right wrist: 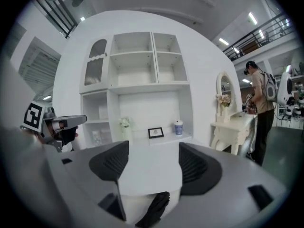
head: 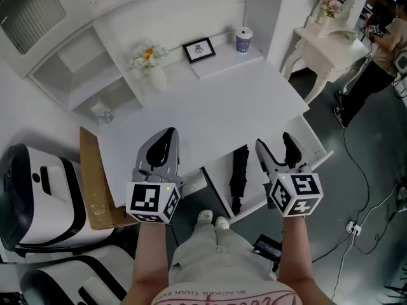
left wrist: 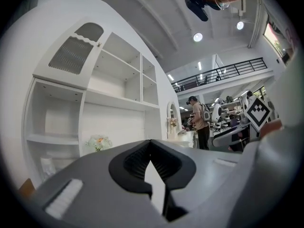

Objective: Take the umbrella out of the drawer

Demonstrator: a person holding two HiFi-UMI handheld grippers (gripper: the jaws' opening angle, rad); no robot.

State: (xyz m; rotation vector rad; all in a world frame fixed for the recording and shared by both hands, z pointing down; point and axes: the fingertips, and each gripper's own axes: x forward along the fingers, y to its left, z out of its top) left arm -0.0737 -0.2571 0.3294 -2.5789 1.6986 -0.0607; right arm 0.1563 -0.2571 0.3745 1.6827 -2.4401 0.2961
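Note:
A black folded umbrella (head: 239,173) lies lengthwise in the open white drawer (head: 218,178) at the desk's front edge. In the right gripper view its end (right wrist: 154,210) shows just below the jaws. My right gripper (head: 275,142) hovers over the drawer just right of the umbrella, open, with nothing between its pads (right wrist: 111,165). My left gripper (head: 166,136) is over the desk top left of the drawer, shut and empty. In the left gripper view, its jaws (left wrist: 151,146) meet at the tip.
On the white desk (head: 216,107) stand a flower vase (head: 152,62), a picture frame (head: 199,49) and a cup (head: 243,40) near the back. A cardboard sheet (head: 95,183) and white machines (head: 38,196) are at left. A small white table (head: 324,46) and a person (head: 375,56) are at right.

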